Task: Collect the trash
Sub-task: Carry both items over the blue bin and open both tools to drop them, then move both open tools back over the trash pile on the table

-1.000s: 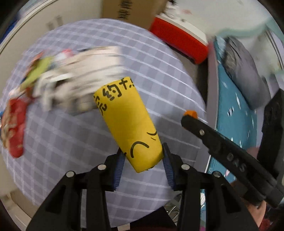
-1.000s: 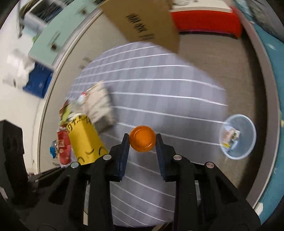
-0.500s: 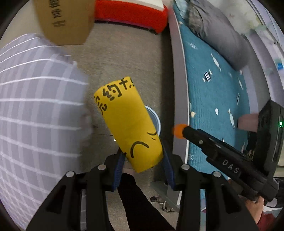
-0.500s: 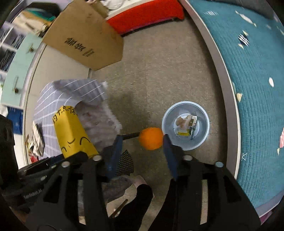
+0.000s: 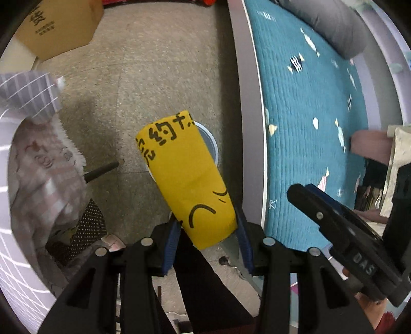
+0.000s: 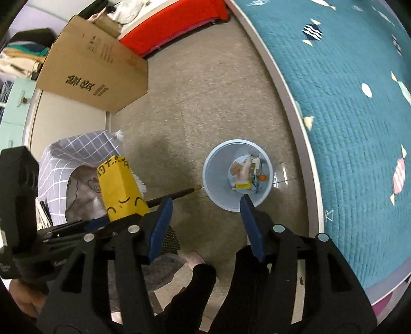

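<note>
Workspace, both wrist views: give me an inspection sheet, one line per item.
Surface: speckled grey floor, bare around the bin.
Job's things: pale blue bin on the floor beside the bed, holding wrappers and a small orange ball; yellow paper cup with black writing.
Clutter: cardboard box; black rod lying on the floor towards the bin.
Grippers: left gripper shut on the yellow paper cup; right gripper open above the bin, its jaws just opened, nothing between them.
Cables: nothing seen.
Surroundings: teal quilted bed, checked grey tablecloth, red furniture.
</note>
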### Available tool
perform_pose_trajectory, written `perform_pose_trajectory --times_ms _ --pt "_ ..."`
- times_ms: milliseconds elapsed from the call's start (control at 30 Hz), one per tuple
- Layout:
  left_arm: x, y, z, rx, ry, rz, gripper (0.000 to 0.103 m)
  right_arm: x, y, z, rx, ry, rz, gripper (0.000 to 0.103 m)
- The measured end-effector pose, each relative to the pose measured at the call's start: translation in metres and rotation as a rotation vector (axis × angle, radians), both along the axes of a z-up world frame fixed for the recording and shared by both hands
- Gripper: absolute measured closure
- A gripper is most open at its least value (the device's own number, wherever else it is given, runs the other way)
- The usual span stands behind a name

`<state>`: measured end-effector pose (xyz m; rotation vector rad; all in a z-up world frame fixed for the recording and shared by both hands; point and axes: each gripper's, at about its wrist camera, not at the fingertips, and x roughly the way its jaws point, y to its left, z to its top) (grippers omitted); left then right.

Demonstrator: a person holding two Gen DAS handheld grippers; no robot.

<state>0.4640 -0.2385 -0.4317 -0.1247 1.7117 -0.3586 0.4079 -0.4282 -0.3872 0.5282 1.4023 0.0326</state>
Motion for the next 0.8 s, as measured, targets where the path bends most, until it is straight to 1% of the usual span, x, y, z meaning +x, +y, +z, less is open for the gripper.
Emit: perform_pose_trajectory --times_ms 100,200,300,333,367,400,433,567,767,800 --pt "0.006 -0.019 -0.004 -0.001 0.015 -0.031 0.062 -0.004 -0.010 0.004 -0.005 -0.009 -0.022 0.047" --pt "0.010 -0.032 -0.003 0.002 0.007 -0.055 0.060 -0.005 -0.022 0.010 -0.006 -0.027 -0.046 0.046" --pt "0.015 -0.041 -0.001 0.007 -0.004 -0.055 0.050 -0.006 -0.030 0.016 -0.006 -0.045 -0.071 0.045" --pt "0.016 -0.044 -0.001 0.006 -0.004 -0.051 0.045 -0.007 -0.033 0.018 -0.004 -0.050 -0.081 0.045" --pt "0.017 -0.046 -0.001 0.005 -0.001 -0.049 0.037 -0.008 -0.035 0.019 -0.003 -0.054 -0.085 0.045" --pt "0.017 -0.047 -0.001 0.008 0.002 -0.045 0.032 -0.008 -0.036 0.020 -0.005 -0.057 -0.088 0.045" --pt "0.017 -0.047 -0.001 0.011 0.006 -0.042 0.030 -0.009 -0.036 0.021 -0.008 -0.061 -0.093 0.045" --pt "0.013 -0.040 0.003 0.025 0.008 -0.020 0.030 -0.011 -0.035 0.023 -0.002 -0.060 -0.092 0.044" --pt "0.006 -0.012 0.028 0.041 -0.051 0.038 0.030 -0.013 -0.013 0.032 0.008 -0.075 -0.056 0.044" --pt "0.004 -0.005 0.035 0.042 -0.075 0.042 0.030 -0.013 -0.008 0.035 0.009 -0.080 -0.048 0.044"
